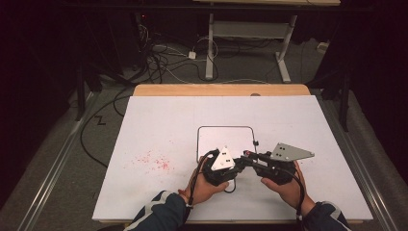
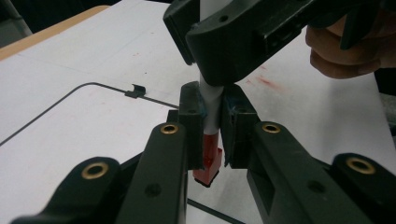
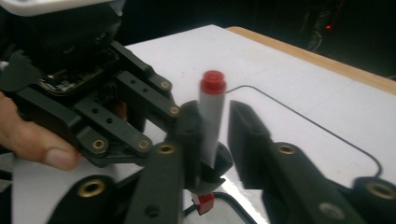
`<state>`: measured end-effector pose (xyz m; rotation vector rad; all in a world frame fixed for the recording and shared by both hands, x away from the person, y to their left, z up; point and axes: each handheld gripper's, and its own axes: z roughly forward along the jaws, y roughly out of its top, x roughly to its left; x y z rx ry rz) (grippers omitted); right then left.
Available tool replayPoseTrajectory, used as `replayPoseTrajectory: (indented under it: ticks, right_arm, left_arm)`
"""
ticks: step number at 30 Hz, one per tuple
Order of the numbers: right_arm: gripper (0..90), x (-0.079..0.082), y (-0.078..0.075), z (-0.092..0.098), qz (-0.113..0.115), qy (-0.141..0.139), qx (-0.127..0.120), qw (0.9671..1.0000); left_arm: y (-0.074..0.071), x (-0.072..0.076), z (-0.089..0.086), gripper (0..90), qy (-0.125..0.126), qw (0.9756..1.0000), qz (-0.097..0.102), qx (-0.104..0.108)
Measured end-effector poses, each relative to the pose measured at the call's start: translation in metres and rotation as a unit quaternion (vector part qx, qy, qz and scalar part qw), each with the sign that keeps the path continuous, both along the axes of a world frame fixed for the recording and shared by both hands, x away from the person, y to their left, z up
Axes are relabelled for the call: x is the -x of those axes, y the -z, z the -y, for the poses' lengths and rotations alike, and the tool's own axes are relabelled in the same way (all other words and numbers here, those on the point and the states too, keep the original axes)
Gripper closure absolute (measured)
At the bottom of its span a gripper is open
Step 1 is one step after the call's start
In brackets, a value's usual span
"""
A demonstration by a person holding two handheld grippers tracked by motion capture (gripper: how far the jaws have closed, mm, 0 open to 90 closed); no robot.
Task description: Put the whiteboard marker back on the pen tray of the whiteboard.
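While both tongs meet low on the white board (image 1: pixel 168 120), around 6 o'clock in the high view, I have a red whiteboard marker (image 2: pixel 211 107) pinched between them. It stands roughly upright just above the board and inside the black rounded outline (image 1: pixel 226 127).

The left gripper (image 2: pixel 213 93) is clamped on the marker's lower part, right where the white barrel meets the red cap (image 2: pixel 208 161). The cap pokes out below the jaws toward 6 o'clock.

The right gripper (image 3: pixel 215 109) comes in from 12 o'clock in the left gripper view and closes around the white barrel higher up. In its own view one pad is on the barrel and a sliver of gap shows at the other, but I read it as gripping. The marker's red butt end sticks up at 12 o'clock there.

Progress, my call:
- **Done:** the pickup and the two-handed grip.
- **Left:** the cap looks seated, so the pull-apart has not happened, nor has any drawing inside the outline.

Red specks (image 1: pixel 154 161) sit on the board at 9 o'clock from the grippers.

I can read no brand, label or print on the marker, the board or the tongs.
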<state>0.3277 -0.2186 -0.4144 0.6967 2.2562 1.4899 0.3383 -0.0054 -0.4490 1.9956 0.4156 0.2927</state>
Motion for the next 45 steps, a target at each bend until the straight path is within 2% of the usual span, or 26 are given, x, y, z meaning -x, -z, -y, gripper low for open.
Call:
replayPoseTrajectory:
  ticks: [2, 4, 5, 7, 9, 11, 14, 17, 18, 20, 24, 26, 28, 31, 32, 35, 37, 40, 42, 45]
  right_arm:
    - [80.8, 0.001, 0.0, -0.001, 0.0, -0.002, 0.001, 1.0]
    - [81.0, 0.002, 0.0, 0.0, 0.003, 0.001, 0.007, 1.0]
    - [81.1, 0.002, -0.001, 0.0, 0.003, 0.005, 0.008, 1.0]
    - [81.1, 0.002, -0.005, 0.005, 0.006, 0.013, 0.008, 0.9999]
    - [81.2, 0.001, -0.009, 0.013, -0.002, 0.02, 0.004, 0.9998]
    - [81.1, -0.003, -0.012, 0.022, -0.016, 0.033, 0.001, 0.9993]
    - [81.1, -0.012, -0.012, 0.033, -0.043, 0.05, 0.006, 0.9978]
    - [81.1, -0.022, -0.011, 0.041, -0.07, 0.064, 0.004, 0.9955]
    - [81.1, -0.025, -0.011, 0.043, -0.074, 0.072, 0.007, 0.9946]
    - [81.1, -0.033, -0.011, 0.046, -0.088, 0.08, 0.01, 0.9929]
    - [81.1, -0.05, -0.008, 0.047, -0.117, 0.095, 0.02, 0.9884]
    - [81.0, -0.059, -0.005, 0.045, -0.131, 0.1, 0.035, 0.9857]
    - [80.8, -0.069, -0.003, 0.046, -0.148, 0.103, 0.023, 0.9833]
    - [81.0, -0.081, -0.003, 0.046, -0.154, 0.119, 0.025, 0.9805]
    - [81.0, -0.085, -0.001, 0.045, -0.156, 0.123, 0.026, 0.9796]
    - [81.0, -0.098, 0.007, 0.042, -0.176, 0.128, 0.016, 0.976]
    - [80.9, -0.106, 0.012, 0.04, -0.187, 0.131, 0.007, 0.9735]
    - [80.6, -0.116, 0.018, 0.036, -0.201, 0.136, 0.003, 0.9701]
    - [79.6, -0.122, 0.024, 0.032, -0.204, 0.147, 0.013, 0.9677]
    - [78.3, -0.13, 0.035, 0.028, -0.213, 0.157, 0.013, 0.9641]
  left_arm:
    - [0.001, 0.0, 0.001, 77.8, 0.002, 1.0, -0.002, 0.002]
    - [0.001, 0.001, 0.003, 73.3, 0.006, 1.0, -0.001, 0.0]
    - [0.0, 0.002, 0.004, 68.9, 0.003, 1.0, 0.002, -0.003]
    - [-0.003, 0.004, 0.002, 53.9, -0.004, 0.9998, 0.01, -0.014]
    - [-0.01, 0.006, -0.006, 42.8, -0.007, 0.9996, 0.018, -0.019]
    - [-0.018, 0.009, -0.018, 30.5, -0.027, 0.9981, 0.046, -0.031]
    - [-0.028, 0.013, -0.043, 25.6, -0.051, 0.9959, 0.065, -0.037]
    - [-0.029, 0.016, -0.072, 22.4, -0.091, 0.9909, 0.078, -0.062]
    - [-0.027, 0.017, -0.083, 21.8, -0.093, 0.9907, 0.077, -0.063]
    - [-0.022, 0.019, -0.106, 21.8, -0.122, 0.9878, 0.069, -0.067]
    - [-0.012, 0.022, -0.144, 21.2, -0.169, 0.9802, 0.054, -0.087]
    - [-0.009, 0.025, -0.16, 21.1, -0.188, 0.9771, 0.041, -0.089]
    - [-0.007, 0.03, -0.174, 21.1, -0.206, 0.9738, 0.036, -0.089]
    - [-0.005, 0.039, -0.191, 21.1, -0.221, 0.9708, 0.033, -0.087]
    - [-0.003, 0.042, -0.196, 21.1, -0.226, 0.9702, 0.022, -0.084]
    - [0.001, 0.045, -0.205, 21.1, -0.237, 0.9687, 0.005, -0.073]
    - [0.002, 0.045, -0.207, 21.2, -0.238, 0.9692, -0.001, -0.065]
    - [0.003, 0.043, -0.202, 21.2, -0.23, 0.9706, -0.003, -0.072]
    - [0.005, 0.043, -0.198, 21.1, -0.223, 0.9714, -0.001, -0.081]
    - [0.006, 0.042, -0.195, 21.1, -0.213, 0.9728, -0.003, -0.09]
